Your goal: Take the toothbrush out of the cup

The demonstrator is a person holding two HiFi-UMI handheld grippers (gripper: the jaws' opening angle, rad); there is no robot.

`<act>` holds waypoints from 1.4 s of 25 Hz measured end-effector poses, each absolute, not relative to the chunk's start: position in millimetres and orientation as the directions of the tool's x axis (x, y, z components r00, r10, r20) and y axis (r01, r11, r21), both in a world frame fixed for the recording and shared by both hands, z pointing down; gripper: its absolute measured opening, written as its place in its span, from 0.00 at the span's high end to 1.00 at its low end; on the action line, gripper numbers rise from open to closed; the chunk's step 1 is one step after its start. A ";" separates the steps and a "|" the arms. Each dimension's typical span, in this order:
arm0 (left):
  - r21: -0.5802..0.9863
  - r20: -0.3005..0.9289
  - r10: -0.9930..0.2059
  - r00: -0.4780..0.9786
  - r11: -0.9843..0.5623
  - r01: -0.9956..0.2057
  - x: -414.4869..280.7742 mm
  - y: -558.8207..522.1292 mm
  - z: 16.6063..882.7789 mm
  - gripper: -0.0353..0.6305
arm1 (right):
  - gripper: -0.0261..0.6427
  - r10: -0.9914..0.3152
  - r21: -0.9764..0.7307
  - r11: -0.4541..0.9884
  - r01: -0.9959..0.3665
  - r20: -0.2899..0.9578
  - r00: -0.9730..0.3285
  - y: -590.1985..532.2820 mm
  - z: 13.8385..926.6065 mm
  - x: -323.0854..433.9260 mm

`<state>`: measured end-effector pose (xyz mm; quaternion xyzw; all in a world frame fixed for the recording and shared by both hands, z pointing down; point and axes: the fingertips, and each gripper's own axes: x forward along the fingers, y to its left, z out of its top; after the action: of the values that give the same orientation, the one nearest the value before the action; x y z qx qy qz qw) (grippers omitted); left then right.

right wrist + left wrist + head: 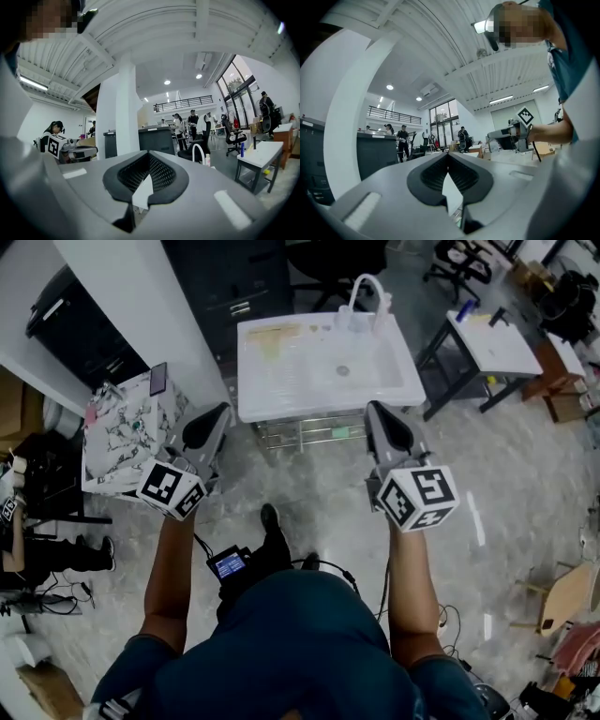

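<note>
White sink stand (319, 401) on marbled floor (525, 474); faucet (367, 285) at far rim; yellowish patch (272, 338) on left counter.

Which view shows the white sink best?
Head view: it shows the whole sink from above, faucet included. The right gripper view catches only the curved faucet. The left gripper view shows nothing clear of it.

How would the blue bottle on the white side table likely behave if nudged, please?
The blue bottle stands tall and slim, so it would probably tip easily. It looks small beside the table, so likely light.
</note>
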<state>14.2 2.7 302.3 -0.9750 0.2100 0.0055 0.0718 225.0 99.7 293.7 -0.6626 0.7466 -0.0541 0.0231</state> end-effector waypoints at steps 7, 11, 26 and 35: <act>-0.125 -0.065 -0.330 0.942 -0.933 -0.336 50.6 -53.8 298.0 0.95 | 0.94 -0.998 -0.100 0.033 -0.994 0.051 -0.039 64.0 290.5 248.8; -0.128 -0.066 -0.294 0.953 -0.945 -0.301 61.8 -90.7 295.6 0.95 | 0.94 -0.998 -0.099 0.001 -0.995 0.056 -0.007 33.4 288.8 255.7; -0.108 -0.071 -0.233 0.970 -0.965 -0.240 64.7 -209.4 298.0 0.95 | 0.94 -0.995 -0.114 -0.065 -0.991 0.080 0.056 -77.6 293.8 255.3; -0.083 -0.103 -0.255 0.961 -0.961 -0.264 37.7 -253.9 293.4 0.95 | 0.94 -0.994 -0.113 -0.054 -0.992 0.104 0.042 -138.9 298.6 244.8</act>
<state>37.7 -253.9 293.4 -0.9891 0.1312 0.0455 0.0478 244.8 -138.9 298.6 -0.7218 0.6878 -0.0766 0.0051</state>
